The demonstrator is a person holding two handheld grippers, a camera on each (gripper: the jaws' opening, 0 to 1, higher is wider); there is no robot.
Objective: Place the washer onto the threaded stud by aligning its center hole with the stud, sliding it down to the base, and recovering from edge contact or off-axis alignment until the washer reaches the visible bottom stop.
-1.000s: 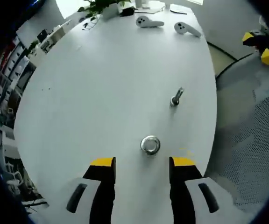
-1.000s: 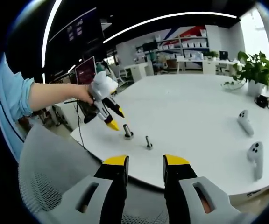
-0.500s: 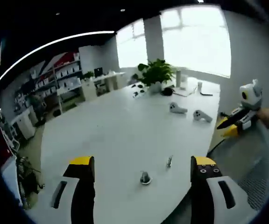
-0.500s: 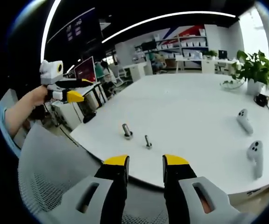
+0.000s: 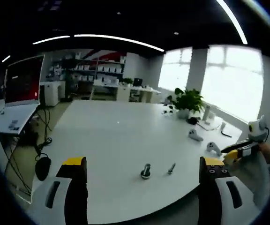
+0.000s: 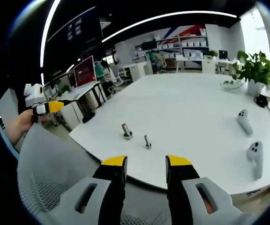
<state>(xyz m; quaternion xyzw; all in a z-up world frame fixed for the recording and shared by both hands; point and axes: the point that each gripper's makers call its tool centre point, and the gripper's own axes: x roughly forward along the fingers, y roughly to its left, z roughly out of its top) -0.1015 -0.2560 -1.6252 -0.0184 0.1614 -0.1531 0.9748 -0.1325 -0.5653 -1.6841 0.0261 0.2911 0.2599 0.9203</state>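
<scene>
Right gripper view puts the threaded stud (image 6: 126, 131) a little left of centre, standing upright near the close edge of the white tabletop (image 6: 191, 108). A wider grey ring sits at its foot. That is most likely the washer (image 6: 126, 136), already down at the base, though it is too small to be sure. A second, smaller bolt (image 6: 147, 141) stands just beside the stud, to its right and apart from it. In the left gripper view the same pair sit low in the middle, stud (image 5: 146, 170) on the left and bolt (image 5: 171, 168) on the right.

The right gripper (image 6: 146, 161) is off the table's edge, over a mesh chair (image 6: 50, 178). Its fingers are moderately apart with nothing between them. The left gripper (image 5: 143, 161) has its fingers spread wide and empty, and it is well back from the stud. It also shows at the far left of the right gripper view (image 6: 41, 105), held in a hand (image 6: 18, 125).

Further out lie two white controllers (image 6: 243, 121) at the right and a potted plant (image 6: 254, 70) at the upper right.

Judging from this, the placing looks done. Neither gripper carries a washer and no loose washer lies on the tabletop. At most a closer check remains that the ring rests flat on the bottom stop.
</scene>
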